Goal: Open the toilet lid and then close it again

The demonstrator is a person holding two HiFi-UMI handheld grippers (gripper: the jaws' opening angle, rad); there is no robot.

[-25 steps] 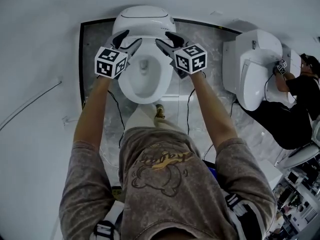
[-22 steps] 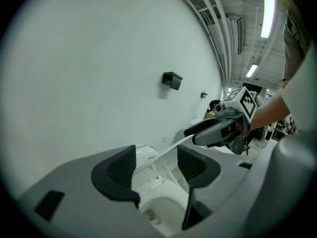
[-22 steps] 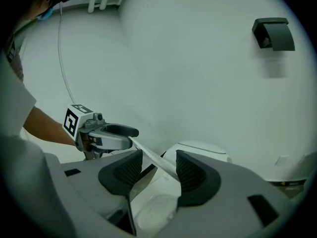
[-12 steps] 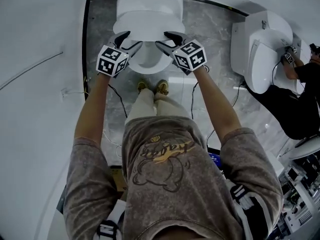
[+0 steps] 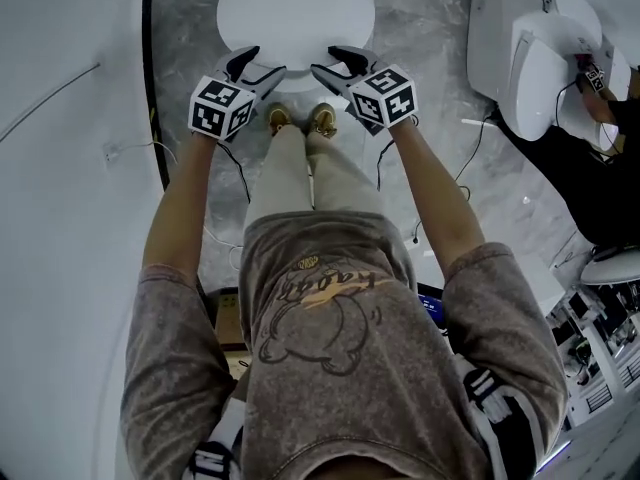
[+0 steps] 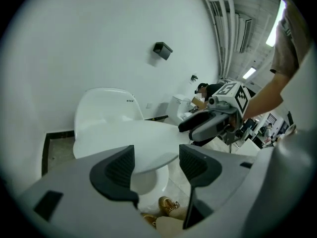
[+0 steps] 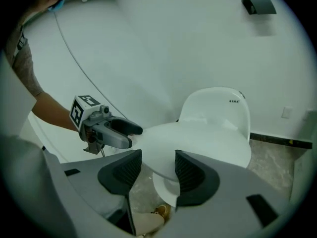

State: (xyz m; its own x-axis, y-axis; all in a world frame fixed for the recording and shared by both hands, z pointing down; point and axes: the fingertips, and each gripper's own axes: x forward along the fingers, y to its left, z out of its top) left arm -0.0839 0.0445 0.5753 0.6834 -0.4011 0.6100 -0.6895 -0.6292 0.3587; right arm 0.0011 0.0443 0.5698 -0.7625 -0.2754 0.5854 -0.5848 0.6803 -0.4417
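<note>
Change since one second ago: the toilet lid [image 5: 295,8] stood upright with the bowl open. Half a second ago it was partway down, and now it lies over the bowl and hides it from above. Both grippers have come down and towards the person along with it. The person's shoes [image 5: 322,118] now show just below the lid's front edge.

Left gripper [image 5: 258,65]: jaws spread wide and just been opening further. Its own view shows the lid's front edge across the gap beyond the pads [image 6: 121,167]. They do not press on it, and nothing is held.

Lid position: low over the bowl, centred between the two grippers. From the gripper views its front edge looks slightly clear of the rim; cannot tell if it is fully seated.

Right gripper [image 5: 335,65]: jaws apart, released, at the lid's front right, with the lid edge beyond the gap. Nothing is clamped.

Far right: a second toilet [image 5: 535,58], with another person [image 5: 610,158] working at it.
</note>
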